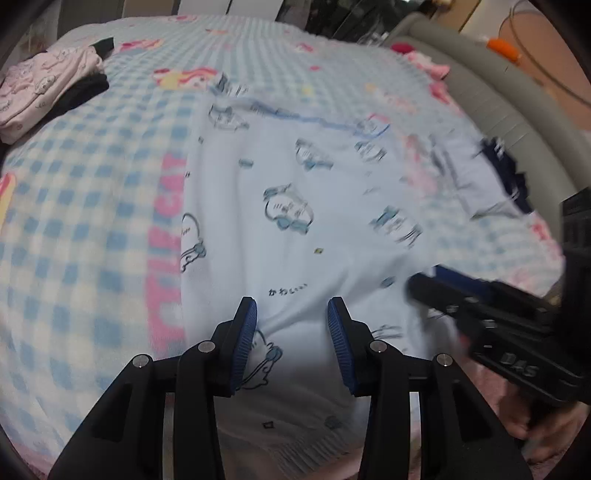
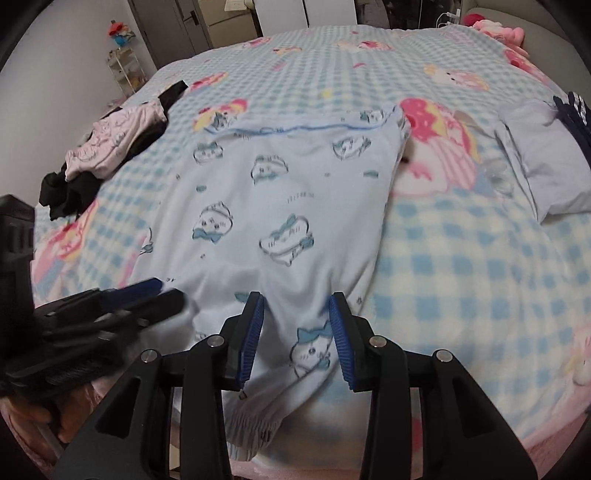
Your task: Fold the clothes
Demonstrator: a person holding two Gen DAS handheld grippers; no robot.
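Along the near edge of the bed [image 2: 461,258], one pale blue printed pair of trousers [image 2: 280,206] spread flat. Waistband with its blue line toward the far edge, elastic cuffs hanging over the near edge, so long axis straight away from both tongs. Two tongs, side by side at the cuff end: left gripper [image 1: 291,343] over the left leg, jaws spread, cloth between the blue pads but not pinched; right gripper [image 2: 295,339] over the right leg, likewise spread, fingers straddling a printed cat. Neither nearer than the other; each on its own leg.

Elsewhere, counted: one pink printed garment [image 2: 114,144] lying on one black one [image 2: 70,192] near the left edge, one lilac folded piece [image 2: 539,162] with something navy [image 2: 576,107] at the right edge, one pink heap [image 2: 498,31] at the far right corner.

Fits either a lengthwise fold about to be taken at the cuffs or a smoothing just let go; cannot tell which.
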